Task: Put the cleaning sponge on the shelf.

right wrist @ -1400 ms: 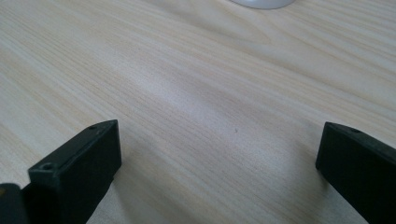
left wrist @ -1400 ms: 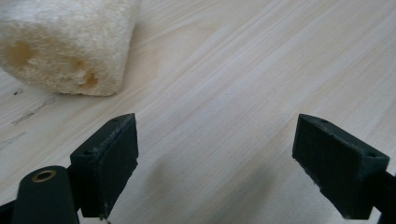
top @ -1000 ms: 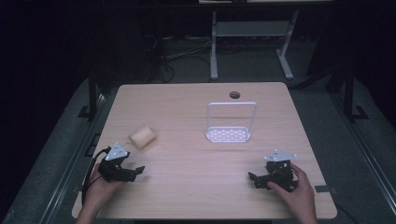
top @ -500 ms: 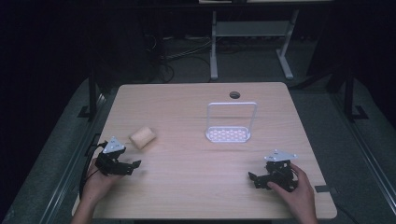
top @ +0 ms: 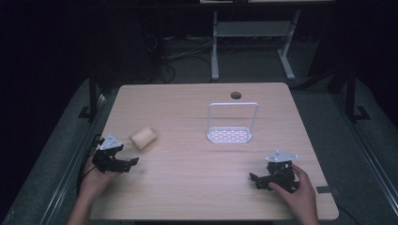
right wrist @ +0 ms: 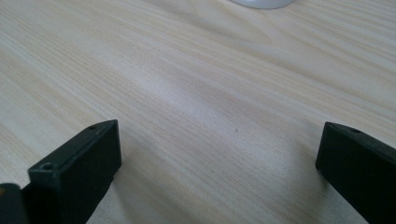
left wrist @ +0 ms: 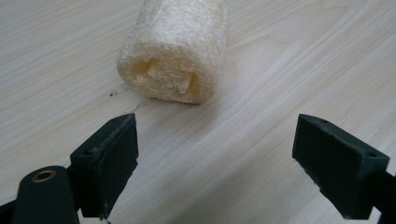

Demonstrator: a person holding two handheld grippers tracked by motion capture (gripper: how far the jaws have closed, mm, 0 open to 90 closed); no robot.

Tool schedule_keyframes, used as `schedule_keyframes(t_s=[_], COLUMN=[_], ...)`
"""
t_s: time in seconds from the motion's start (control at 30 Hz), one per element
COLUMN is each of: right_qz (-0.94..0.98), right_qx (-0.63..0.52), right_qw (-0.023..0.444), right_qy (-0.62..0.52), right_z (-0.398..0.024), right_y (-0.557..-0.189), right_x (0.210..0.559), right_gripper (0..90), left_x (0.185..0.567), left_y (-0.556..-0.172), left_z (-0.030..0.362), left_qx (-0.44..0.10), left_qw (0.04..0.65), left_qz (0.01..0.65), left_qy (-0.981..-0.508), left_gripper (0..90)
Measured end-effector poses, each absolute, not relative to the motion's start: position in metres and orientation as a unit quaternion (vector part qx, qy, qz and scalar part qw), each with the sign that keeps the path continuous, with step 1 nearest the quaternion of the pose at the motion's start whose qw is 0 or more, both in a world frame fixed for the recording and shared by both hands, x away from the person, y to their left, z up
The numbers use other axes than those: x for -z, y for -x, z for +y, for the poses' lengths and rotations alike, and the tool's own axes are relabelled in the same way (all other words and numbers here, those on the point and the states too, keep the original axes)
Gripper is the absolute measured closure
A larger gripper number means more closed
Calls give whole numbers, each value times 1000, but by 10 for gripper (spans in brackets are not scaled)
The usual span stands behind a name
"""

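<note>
- The table (top: 197, 187) takes up the middle of the high view, pale wood grain, with a small round hole (top: 235, 95) near its far edge.
- The white wire rack (top: 231, 124) stands upright right of centre in the high view, its perforated base flat on the wood; my right gripper view catches a sliver of that base at the top edge.
- My left gripper (top: 135, 161) sits at lower left of the high view, jaws spread wide and gripping nothing, my hand (top: 94, 180) behind it.
- My right gripper (top: 253, 180) rests at lower right of the high view, also spread wide with bare wood between the jaws, my other hand (top: 295, 194) wrapped round it.
- The loofah piece (top: 142, 138), smallest of the lot, lies on its side just above and right of my left gripper in the high view, well apart from the rack.
- In my left gripper view the loofah (left wrist: 177, 46) fills the upper centre, hollow end facing me, ahead of the jaws and not between them.
</note>
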State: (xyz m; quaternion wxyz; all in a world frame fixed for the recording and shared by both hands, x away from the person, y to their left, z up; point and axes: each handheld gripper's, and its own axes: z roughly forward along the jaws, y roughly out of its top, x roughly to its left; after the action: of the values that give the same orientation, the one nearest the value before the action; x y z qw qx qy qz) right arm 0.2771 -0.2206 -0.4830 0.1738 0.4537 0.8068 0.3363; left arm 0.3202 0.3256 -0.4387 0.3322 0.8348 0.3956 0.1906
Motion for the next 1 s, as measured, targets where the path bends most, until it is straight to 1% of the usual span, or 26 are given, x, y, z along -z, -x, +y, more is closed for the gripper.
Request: schedule_keyframes(t_s=[0.5, 0.8, 1.0], right_qz=[806, 806, 806], right_qx=[-337, -336, -337], right_qw=[173, 173, 173], right_qy=[-454, -454, -454], right_z=[-221, -221, -221], right_y=[-277, -277, -277], right_x=[483, 483, 483], right_gripper=[0, 0, 0], left_x=[428, 421, 419], left_y=[-339, -349, -357], left_z=[326, 326, 323], left_qx=[-188, -196, -189], left_qw=[332, 332, 332], left_qz=[392, 389, 390], left_qy=[-837, -837, -838], left_gripper=[138, 139, 138])
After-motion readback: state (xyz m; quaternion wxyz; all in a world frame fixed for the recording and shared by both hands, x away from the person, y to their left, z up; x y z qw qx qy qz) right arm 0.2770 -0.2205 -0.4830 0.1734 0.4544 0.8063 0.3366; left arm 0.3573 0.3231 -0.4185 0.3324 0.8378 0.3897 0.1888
